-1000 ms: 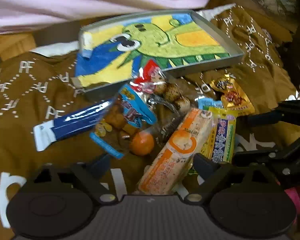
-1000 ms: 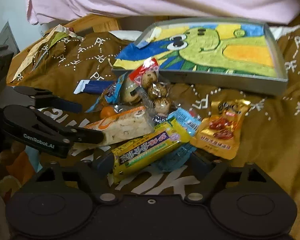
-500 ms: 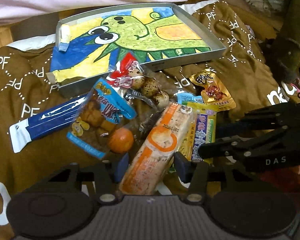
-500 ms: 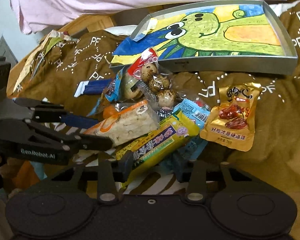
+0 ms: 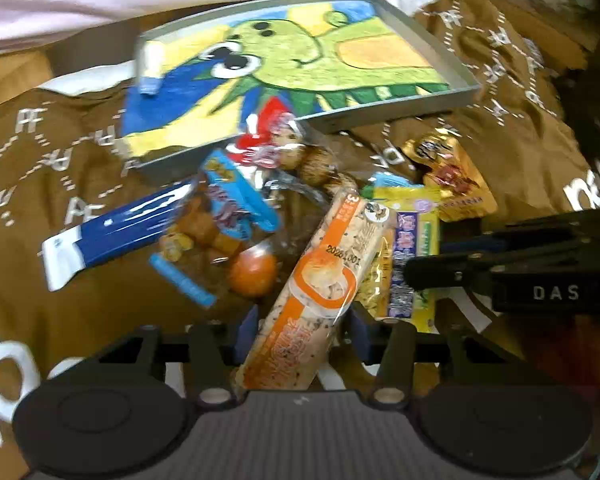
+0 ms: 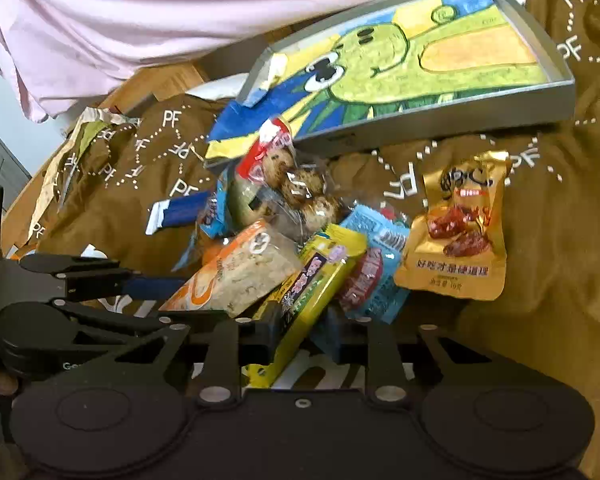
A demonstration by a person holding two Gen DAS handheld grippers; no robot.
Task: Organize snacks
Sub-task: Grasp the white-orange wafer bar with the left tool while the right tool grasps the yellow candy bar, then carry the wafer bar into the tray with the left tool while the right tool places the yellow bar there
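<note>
A heap of snacks lies on a brown printed cloth in front of a grey tray lined with a green dinosaur picture. My left gripper is shut on the near end of a long orange-and-white cracker pack. My right gripper is shut on the near end of a yellow snack bar, which lies right of the cracker pack. The right gripper's fingers show at the right edge of the left wrist view. The left gripper's fingers show at the left of the right wrist view.
Around the two held packs lie a dark blue bar, a blue cookie bag, an orange ball, a quail-egg pack, a light blue packet and a gold packet. A pink cloth hangs behind the tray.
Both grippers went from wide open to shut, the left on the cracker pack, the right on the yellow bar. Both views have moved in closer to the heap.
</note>
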